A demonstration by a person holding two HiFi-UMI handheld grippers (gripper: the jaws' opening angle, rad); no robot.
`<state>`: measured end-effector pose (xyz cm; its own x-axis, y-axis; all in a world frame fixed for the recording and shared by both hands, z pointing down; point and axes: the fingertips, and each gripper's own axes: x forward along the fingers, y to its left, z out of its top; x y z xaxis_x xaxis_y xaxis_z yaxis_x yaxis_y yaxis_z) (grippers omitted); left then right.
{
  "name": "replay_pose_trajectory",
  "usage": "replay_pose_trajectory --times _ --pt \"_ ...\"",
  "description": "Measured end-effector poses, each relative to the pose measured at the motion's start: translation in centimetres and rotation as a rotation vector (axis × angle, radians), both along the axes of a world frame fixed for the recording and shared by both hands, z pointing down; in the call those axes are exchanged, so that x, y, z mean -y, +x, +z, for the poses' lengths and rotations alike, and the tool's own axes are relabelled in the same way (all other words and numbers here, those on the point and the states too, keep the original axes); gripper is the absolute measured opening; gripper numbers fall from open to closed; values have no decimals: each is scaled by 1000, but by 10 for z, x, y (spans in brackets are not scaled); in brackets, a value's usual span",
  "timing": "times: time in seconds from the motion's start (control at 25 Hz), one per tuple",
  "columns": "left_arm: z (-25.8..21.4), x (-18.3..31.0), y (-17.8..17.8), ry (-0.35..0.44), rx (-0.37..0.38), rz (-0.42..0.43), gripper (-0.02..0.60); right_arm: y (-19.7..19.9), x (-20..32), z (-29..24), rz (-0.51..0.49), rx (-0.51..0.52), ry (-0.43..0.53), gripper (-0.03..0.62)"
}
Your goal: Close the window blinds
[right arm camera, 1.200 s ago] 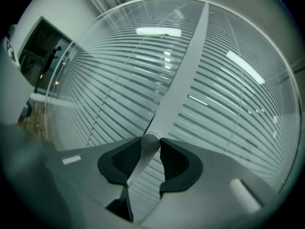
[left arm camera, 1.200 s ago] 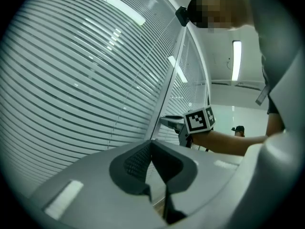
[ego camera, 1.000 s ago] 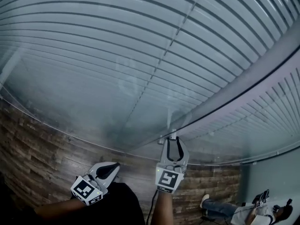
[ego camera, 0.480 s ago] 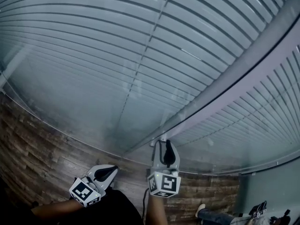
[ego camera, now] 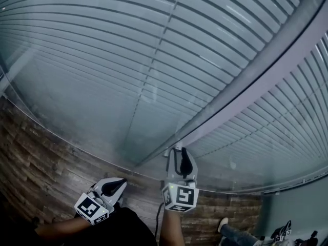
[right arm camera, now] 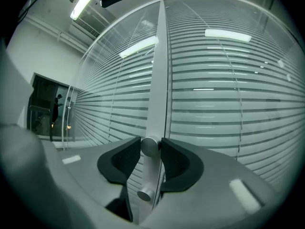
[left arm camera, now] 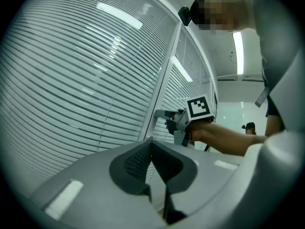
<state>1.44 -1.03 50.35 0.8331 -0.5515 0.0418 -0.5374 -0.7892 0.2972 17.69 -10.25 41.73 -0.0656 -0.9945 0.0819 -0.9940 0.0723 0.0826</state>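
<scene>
So the blinds [ego camera: 102,60] are down over the whole window, filling nearly everything ahead. They sit behind glass [ego camera: 77,117], with the slats running sideways and thin dark lines between them. A pale upright frame post [right arm camera: 157,80] splits the window, with blinds on both sides of it.

Low on that post there's a small round knob [right arm camera: 149,147], and the right claw [ego camera: 179,160] is pinching it. Its jaws have just been closing, and the knob sits between the dark pads, touching both. A second knob [right arm camera: 144,193] sticks out of the post a bit lower, clear of the pads.

The left claw [ego camera: 114,186] is off to the left and nearer the person. It points level toward the glass with its jaws pressed together at the tips and nothing between them. From its camera you can see the person's forearm [left arm camera: 228,140] reaching to the post.

Below all that is a wood-plank floor [ego camera: 36,158].
</scene>
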Motion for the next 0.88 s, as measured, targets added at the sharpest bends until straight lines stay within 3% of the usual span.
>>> replay_pose_trajectory --times 0.16,0.88 --pt "1 5 -9 -16 3 -30 -2 1 1 0 -2 7 6 137" --pt "4 0 -10 -36 -9 -17 -2 5 -1 5 -38 47 24 138"
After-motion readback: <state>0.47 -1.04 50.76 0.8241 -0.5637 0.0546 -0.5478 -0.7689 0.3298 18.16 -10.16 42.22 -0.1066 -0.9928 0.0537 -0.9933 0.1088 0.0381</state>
